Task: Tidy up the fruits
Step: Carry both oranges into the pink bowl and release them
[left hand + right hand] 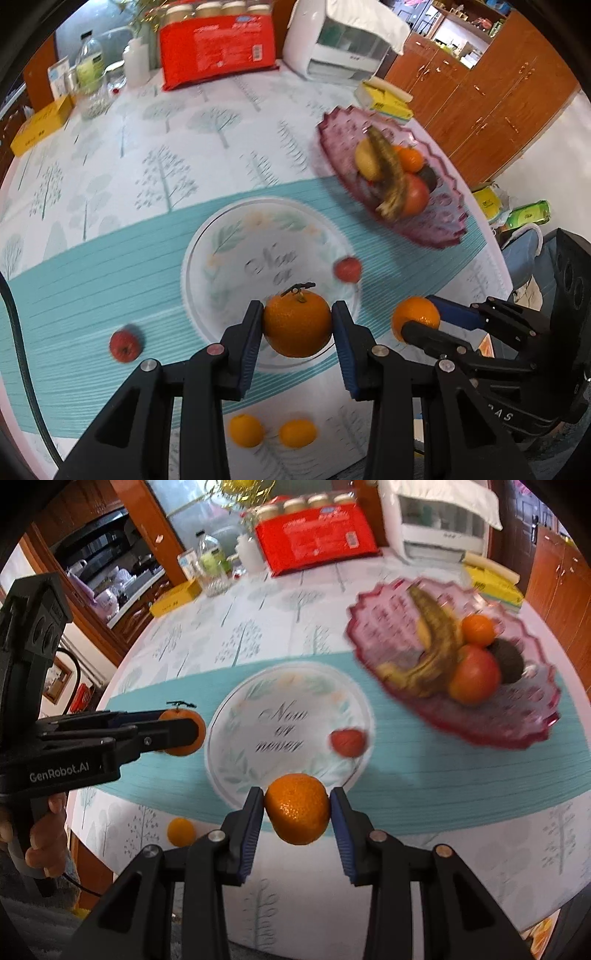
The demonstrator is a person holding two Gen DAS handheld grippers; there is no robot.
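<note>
- Kitchen setting, left wrist view: round table (pixel 155 155) under a tree-print cloth with a teal band, wooden cabinets behind, a red package (pixel 218 48) and a white appliance (pixel 332 40) at the far edge.
- Left gripper (pixel 297 325) is clamped on a stemmed mandarin (pixel 297 323), held above the near rim of the white printed plate (pixel 221 254).
- Right gripper (pixel 421 325), seen from the side, grips a second mandarin (pixel 413 317).
- White printed plate holds one small red fruit (pixel 347 269) near its right rim; otherwise bare.
- Purple glass bowl (pixel 443 221) holds a browned banana (pixel 391 173), a yellow fruit, an orange, a red apple and a dark fruit.
- Loose on the cloth: one small red fruit (pixel 125 345) and two small oranges (pixel 245 430), (pixel 297 432).
- Right wrist view: right gripper (pixel 297 814) is clenched on its stemless mandarin (pixel 297 812), near the plate's front edge (pixel 236 794).
- Left gripper (pixel 184 731), in a person's hand (pixel 44 834), holds the stemmed mandarin (pixel 181 734) beside the plate's left rim.
- Purple glass bowl (pixel 517 734) contents confirmed; one small orange (pixel 181 832) shows loose here.
- Assessment: sorting is partly done; two mandarins in transit, at least three fruits unplaced. Which container the mandarins belong in cannot be told.
</note>
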